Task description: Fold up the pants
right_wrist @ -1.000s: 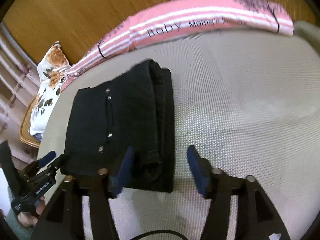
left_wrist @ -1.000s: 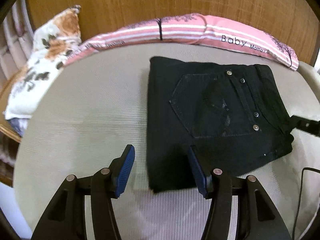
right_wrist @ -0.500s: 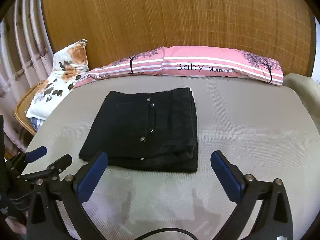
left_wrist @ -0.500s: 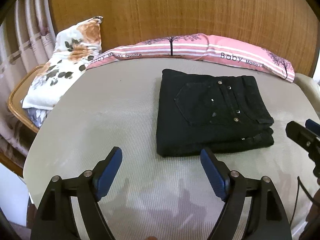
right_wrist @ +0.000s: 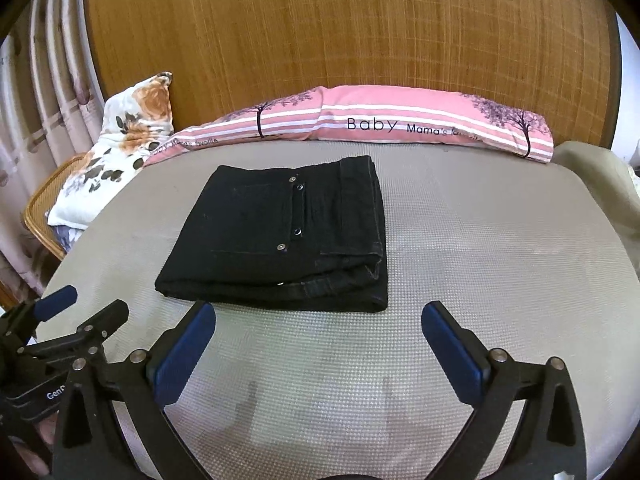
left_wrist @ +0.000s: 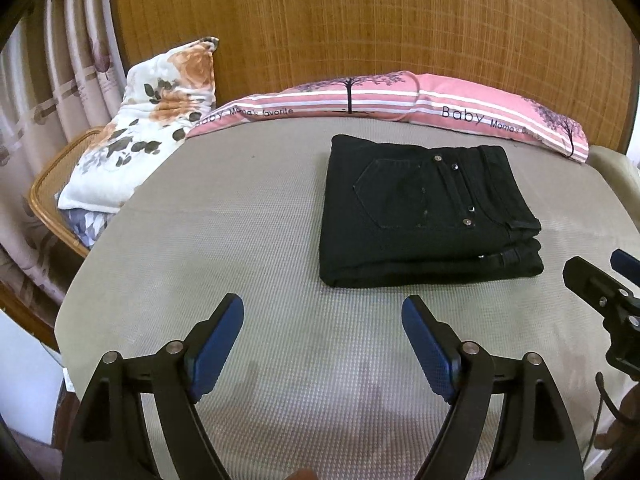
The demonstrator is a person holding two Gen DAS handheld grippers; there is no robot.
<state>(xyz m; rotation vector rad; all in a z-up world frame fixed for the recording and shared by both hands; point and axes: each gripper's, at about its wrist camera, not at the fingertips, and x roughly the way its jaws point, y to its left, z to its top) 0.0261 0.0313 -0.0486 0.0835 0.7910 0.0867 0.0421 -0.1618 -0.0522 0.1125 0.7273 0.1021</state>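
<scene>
Grey woven mattress (left_wrist: pixel 248 240) fills the foreground of both wrist views, bare under the fingers. Nearest the lens, the left gripper (left_wrist: pixel 322 322) hangs with its blue pads spread wide and nothing between them; the right gripper (right_wrist: pixel 318 328) is spread wider, also empty. Just beyond the fingertips lie the black pants (right_wrist: pixel 280 236), folded into a thick flat stack, touching neither gripper. From the left gripper the stack sits ahead and to the right; from the right gripper it sits ahead and slightly left, its near edge just past the left pad, so the right hand looks the nearer one. The stack's longer side seems to run away from the grippers, with the open layered edge at the front right. Judging by this tidy stack, the folding looks finished. Farther back a pink striped pillow (right_wrist: pixel 400 124) lies along a wooden headboard (right_wrist: pixel 340 32), with a floral cushion (left_wrist: pixel 160 104) on a wicker chair (left_wrist: pixel 52 184) and curtains (left_wrist: pixel 60 80) at the left
</scene>
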